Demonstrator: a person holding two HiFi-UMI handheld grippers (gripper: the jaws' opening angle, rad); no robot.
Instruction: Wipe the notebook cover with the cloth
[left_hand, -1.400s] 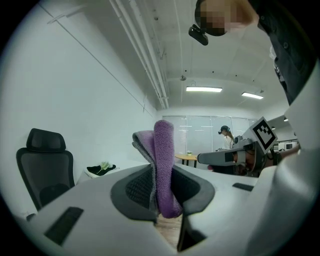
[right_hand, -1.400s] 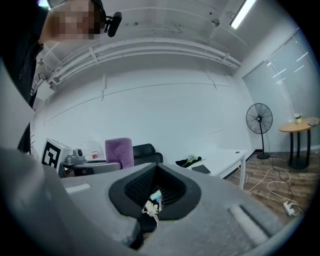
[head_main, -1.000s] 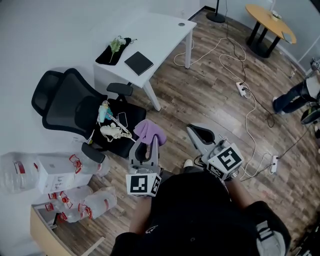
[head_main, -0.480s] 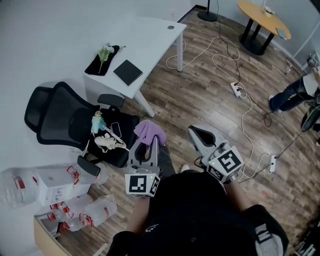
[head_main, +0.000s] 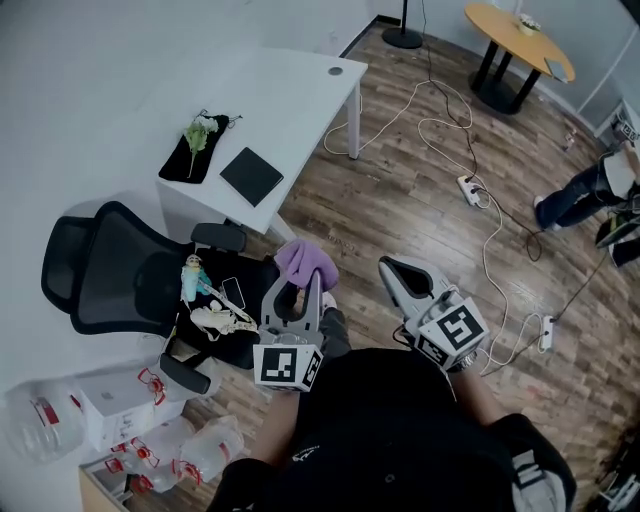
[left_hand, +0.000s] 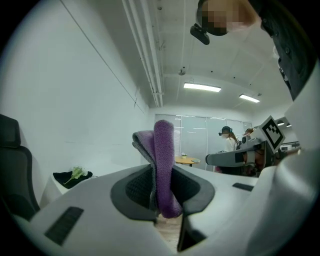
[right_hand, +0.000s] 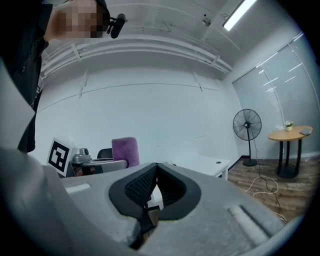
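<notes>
Notebook (head_main: 251, 176) is lying flat and closed on the white desk (head_main: 300, 90), with its plain dark cover facing up. It is sitting near the desk edge closest to the person, just beside a black mat (head_main: 188, 160) carrying a green sprig (head_main: 196, 134). The cloth (head_main: 305, 263) is purple and fuzzy, folded into a thick bunch, and is sticking up out of the left gripper (head_main: 296, 286). In the left gripper view the jaws are pinching the cloth's (left_hand: 163, 160) lower part between the dark pads (left_hand: 137, 187), closed down to the thickness of the fold, and the free end is standing above the tips. The left gripper is hovering over the wood floor (head_main: 420, 170) beside the black office chair (head_main: 110, 270). It is well apart from the desk, so the cloth is not touching the notebook. The right gripper (head_main: 393, 268) is hanging next to the left one, also over the floor. In the right gripper view its ribbed pads (right_hand: 142, 185) are pressing together with nothing between them. That view is also showing the purple cloth (right_hand: 124, 150) off to the side.
</notes>
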